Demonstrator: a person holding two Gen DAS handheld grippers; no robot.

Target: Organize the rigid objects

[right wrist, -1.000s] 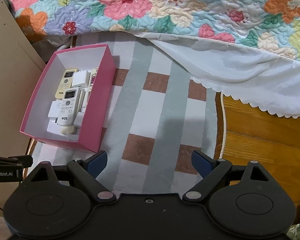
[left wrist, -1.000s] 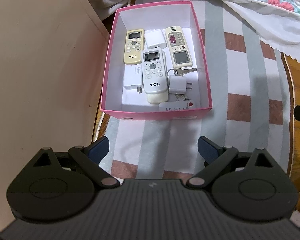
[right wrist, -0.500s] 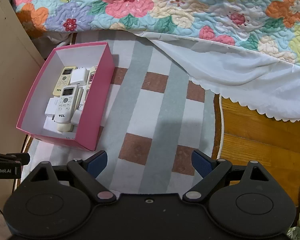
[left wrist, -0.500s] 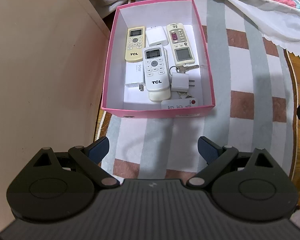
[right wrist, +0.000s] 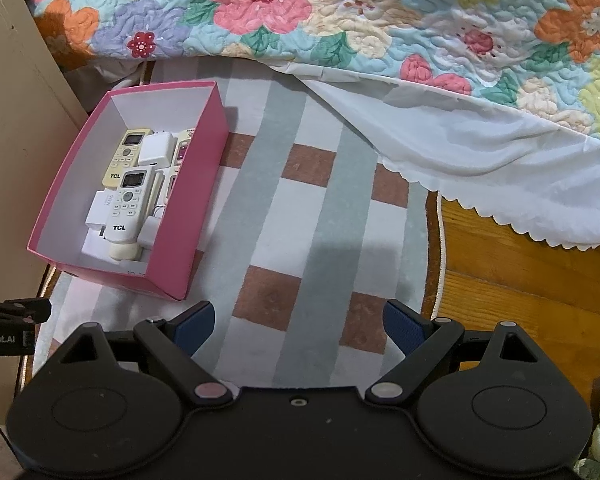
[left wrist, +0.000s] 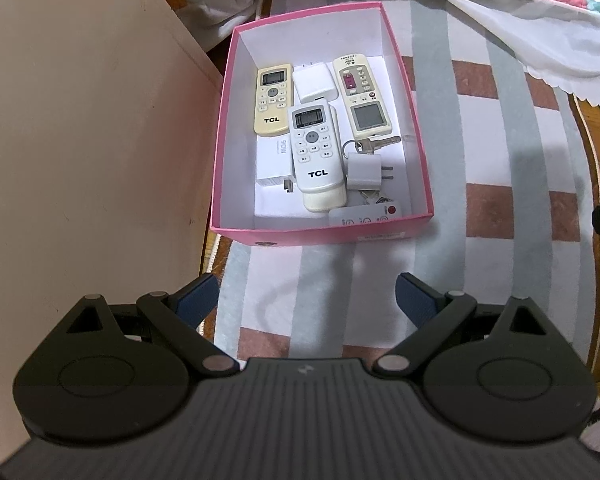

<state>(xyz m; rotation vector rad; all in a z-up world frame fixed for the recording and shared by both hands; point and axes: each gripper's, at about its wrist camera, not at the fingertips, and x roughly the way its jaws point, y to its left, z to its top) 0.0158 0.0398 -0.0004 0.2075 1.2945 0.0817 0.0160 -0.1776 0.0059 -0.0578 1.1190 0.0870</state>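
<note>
A beige panel (left wrist: 80,140) stands along the left side of the pink box (left wrist: 320,236), and a floral quilt (right wrist: 340,20) hangs over the far edge of the striped rug (right wrist: 320,220). The box sits near the rug's left edge, holding 3 remotes: a white TCL remote (left wrist: 316,148) lying partly over a cream TCL remote (left wrist: 272,100), another remote (left wrist: 362,92) at the right wall, plus a white plug adapter (left wrist: 364,170) and keys (left wrist: 370,144). The left hand-held gripper (left wrist: 306,300) and right hand-held gripper (right wrist: 298,320) hover over the rug, both spread wide and carrying nothing.
</note>
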